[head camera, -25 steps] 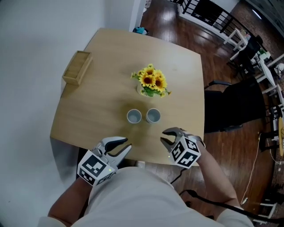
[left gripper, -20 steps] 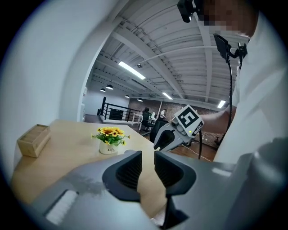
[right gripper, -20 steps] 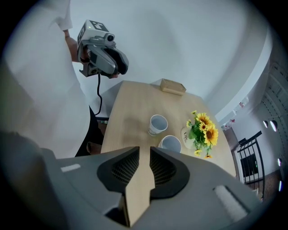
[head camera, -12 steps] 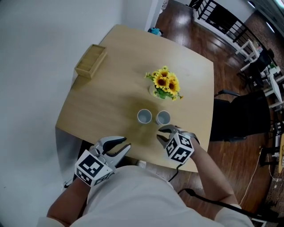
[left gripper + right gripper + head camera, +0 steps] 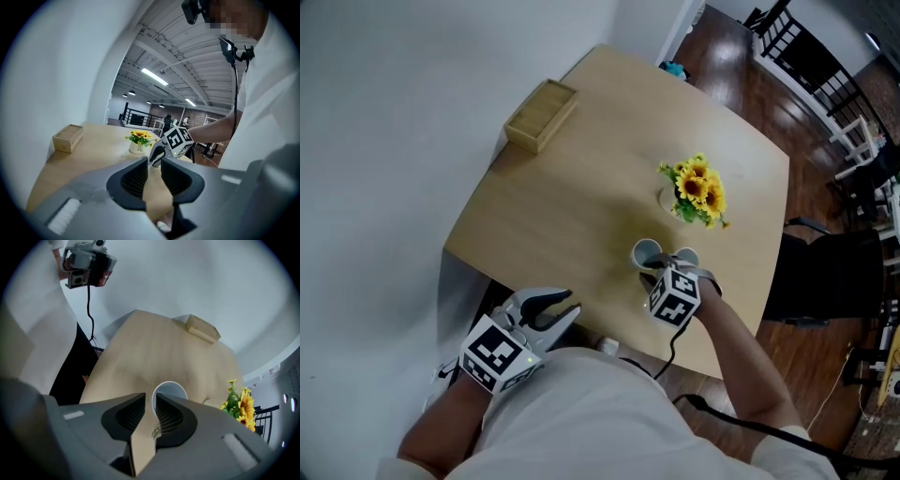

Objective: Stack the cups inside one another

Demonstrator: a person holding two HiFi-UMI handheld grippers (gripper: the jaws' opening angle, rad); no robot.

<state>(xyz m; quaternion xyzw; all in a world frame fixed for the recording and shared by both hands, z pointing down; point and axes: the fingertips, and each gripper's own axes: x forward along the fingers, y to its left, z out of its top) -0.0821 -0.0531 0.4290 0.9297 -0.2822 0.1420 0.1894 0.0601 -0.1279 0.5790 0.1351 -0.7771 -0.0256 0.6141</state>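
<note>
Cups [image 5: 645, 253] stand side by side near the tabletop's near right edge, just in front of the flowers [image 5: 698, 192]. I've got the right gripper [image 5: 666, 269] low and right against them. Its jaws are a narrow slit apart with only bare tabletop showing through, and one cup's rim sits just past the tips, lined up, I judge, to pinch a wall. The left gripper [image 5: 565, 306] hangs off the near edge, jaws slightly parted and empty, kept clear until I need it.

White cup [image 5: 645, 253]; pale wood table [image 5: 572, 197], box [image 5: 541, 114]; yellow sunflowers [image 5: 698, 187]; dark wood floor [image 5: 741, 56]; white wall [image 5: 394, 141].
</note>
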